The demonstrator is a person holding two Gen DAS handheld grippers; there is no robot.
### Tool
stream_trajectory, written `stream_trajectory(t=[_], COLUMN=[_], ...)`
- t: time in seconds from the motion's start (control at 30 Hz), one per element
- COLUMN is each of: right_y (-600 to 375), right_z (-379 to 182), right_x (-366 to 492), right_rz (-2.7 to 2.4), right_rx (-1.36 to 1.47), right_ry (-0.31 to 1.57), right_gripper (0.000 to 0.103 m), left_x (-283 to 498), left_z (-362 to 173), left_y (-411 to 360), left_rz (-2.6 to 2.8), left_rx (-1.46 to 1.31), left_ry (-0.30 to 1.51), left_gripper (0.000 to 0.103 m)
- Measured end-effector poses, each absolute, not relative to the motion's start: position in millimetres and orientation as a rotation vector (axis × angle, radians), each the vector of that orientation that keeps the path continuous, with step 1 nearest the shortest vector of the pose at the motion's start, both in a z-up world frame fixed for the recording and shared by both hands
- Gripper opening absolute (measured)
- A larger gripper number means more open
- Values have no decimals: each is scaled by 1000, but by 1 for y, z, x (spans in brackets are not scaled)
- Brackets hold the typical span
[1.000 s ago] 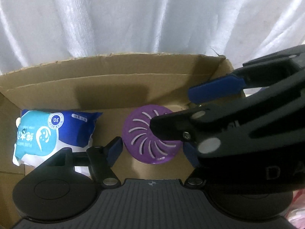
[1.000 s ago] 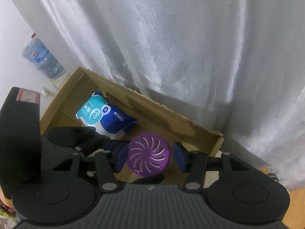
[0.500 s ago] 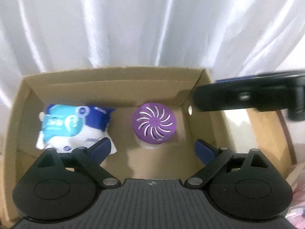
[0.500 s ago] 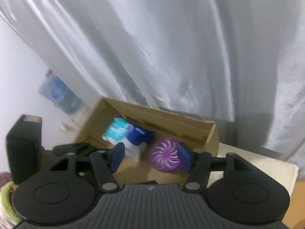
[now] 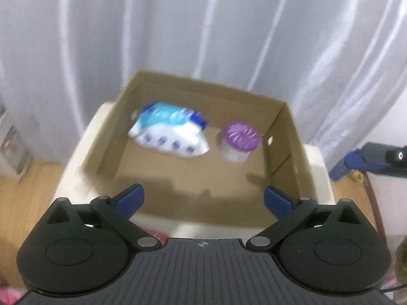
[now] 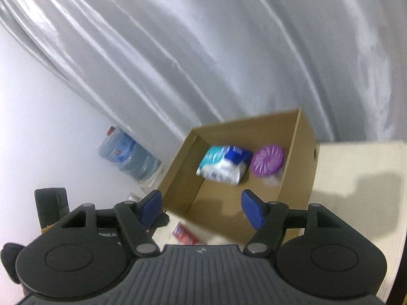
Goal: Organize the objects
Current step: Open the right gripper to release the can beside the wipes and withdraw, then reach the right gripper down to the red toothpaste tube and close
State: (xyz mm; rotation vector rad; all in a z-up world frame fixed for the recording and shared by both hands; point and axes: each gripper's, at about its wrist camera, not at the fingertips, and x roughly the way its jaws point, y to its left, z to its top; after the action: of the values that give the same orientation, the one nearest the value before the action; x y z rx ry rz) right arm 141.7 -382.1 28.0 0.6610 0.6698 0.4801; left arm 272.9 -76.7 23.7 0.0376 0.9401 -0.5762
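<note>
Both my tongs had pulled back from the cardboard box [image 5: 287,137], which a second earlier filled each view and now sat well ahead of the tips, resting on a pale table [image 6: 356,167] in front of the white curtain [image 5: 203,25]. That retreat was the biggest change, and I took it to mean one placement was over.

Inside the box, ahead of my left gripper [image 5: 203,199] and a little to its left, the blue-and-white tissue pack [image 5: 169,132] lay on the floor of the carton. Just beside it, toward the box's right wall, stood the purple-lidded air freshener [image 5: 240,142]. A second before, that jar sat between the pads of my right gripper [image 6: 202,209]; now it stood free in the box, apart from both tools.

My left gripper's jaws were opening, nearly as wide as they go, with nothing between them. My right gripper's jaws were also opening, about halfway, and likewise held nothing. In the left view the right tool showed only as a dark arm with a blue pad at the far right edge.

Something red [image 6: 184,232] lay on the table just below my right gripper, near the box's front wall; the blur was too heavy for me to say what it was, though it may be the next thing to go in.
</note>
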Motion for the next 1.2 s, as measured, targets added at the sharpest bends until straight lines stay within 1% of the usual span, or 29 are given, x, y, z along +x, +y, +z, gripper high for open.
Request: stream_trajectory(t=[0.17, 0.33, 0.6, 0.67, 0.8, 0.9, 0.97, 1.2], right_y=[-351, -311, -232, -213, -185, -170, -161, -144], right_z=[16, 16, -4, -11, -26, -37, -45, -63], right_x=[136, 140, 161, 168, 184, 199, 206, 218], right_rz=[509, 567, 631, 637, 624, 612, 599, 597], right_rx=[620, 552, 425, 389, 318, 284, 253, 200], right_ry=[747, 783, 877, 893, 920, 953, 973, 1040], right_gripper=[72, 72, 72, 72, 72, 72, 70, 70], left_x=[244, 228, 221, 222, 229, 236, 241, 248], left_z=[4, -20, -51, -56, -64, -73, -79, -84], left_y=[-47, -31, -22, -22, -21, -20, -20, -19], left_rz=[-480, -397, -359, -356, -374, -387, -393, -420], left_rx=[-10, -34, -8, 14, 22, 6, -3, -14], left_ry=[939, 959, 967, 956, 954, 976, 989, 986], left_gripper=[101, 99, 91, 86, 80, 74, 69, 65])
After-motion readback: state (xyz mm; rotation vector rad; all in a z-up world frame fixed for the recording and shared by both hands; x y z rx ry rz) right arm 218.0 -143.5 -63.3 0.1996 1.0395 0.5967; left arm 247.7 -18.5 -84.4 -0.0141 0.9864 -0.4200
